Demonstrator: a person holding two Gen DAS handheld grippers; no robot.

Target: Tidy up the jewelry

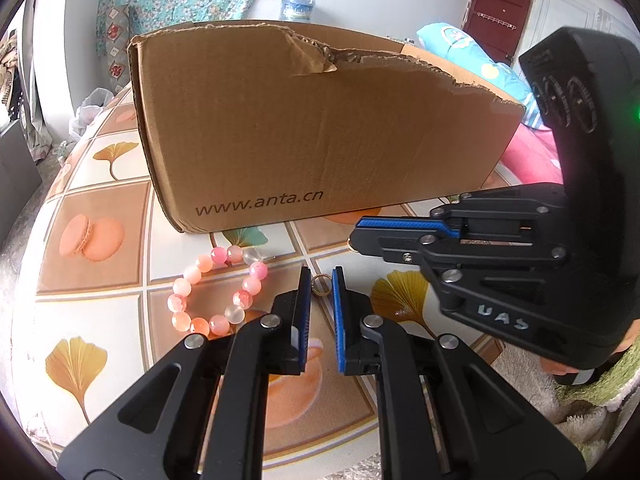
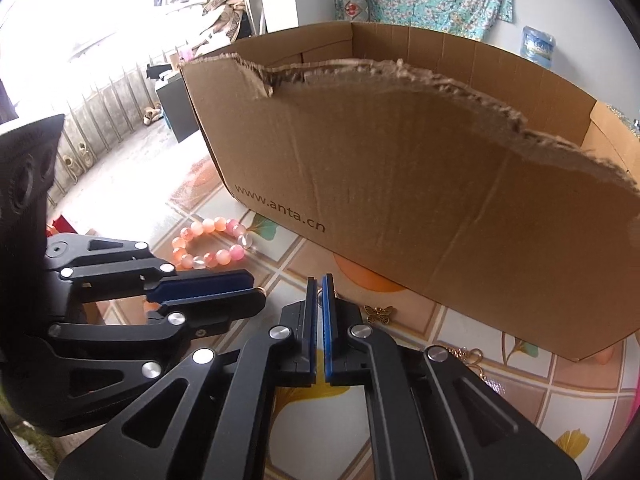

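Observation:
My left gripper (image 1: pixel 322 280) is shut on a small gold ring (image 1: pixel 321 284), pinched between its blue pads just above the table. From the right wrist view the left gripper (image 2: pixel 256 290) comes in from the left with a gold speck at its tip. My right gripper (image 2: pixel 319 282) is shut, with a thin pale piece of jewelry showing between its tips. In the left wrist view a gold sliver sits under the right gripper (image 1: pixel 354 240). A pink bead bracelet (image 1: pixel 182 286) (image 2: pixel 208 226) lies on the table left of both grippers, in front of the box.
A large cardboard box (image 1: pixel 320 128) (image 2: pixel 400 200) with a torn front wall and open top stands right behind the grippers. A gold butterfly charm (image 2: pixel 378 314) and a gold chain (image 2: pixel 468 356) lie right of the right gripper. The tablecloth (image 1: pixel 100 208) shows leaves and macarons.

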